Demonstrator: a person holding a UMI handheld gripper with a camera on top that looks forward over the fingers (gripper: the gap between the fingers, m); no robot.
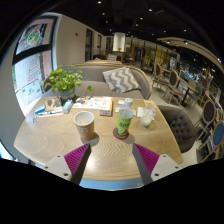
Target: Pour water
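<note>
Currently our tongs hang apart, empty, short of cup and bottle; a skewed approach could topple either.

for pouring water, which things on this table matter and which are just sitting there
Likely for the job:
- paper cup, just ahead of the open fingers
- green-sleeved cup, beside it

Just lying about:
- potted plant
- white cups beyond
- tray with papers
- patterned cushion on the sofa

The gripper holds nothing.
</note>
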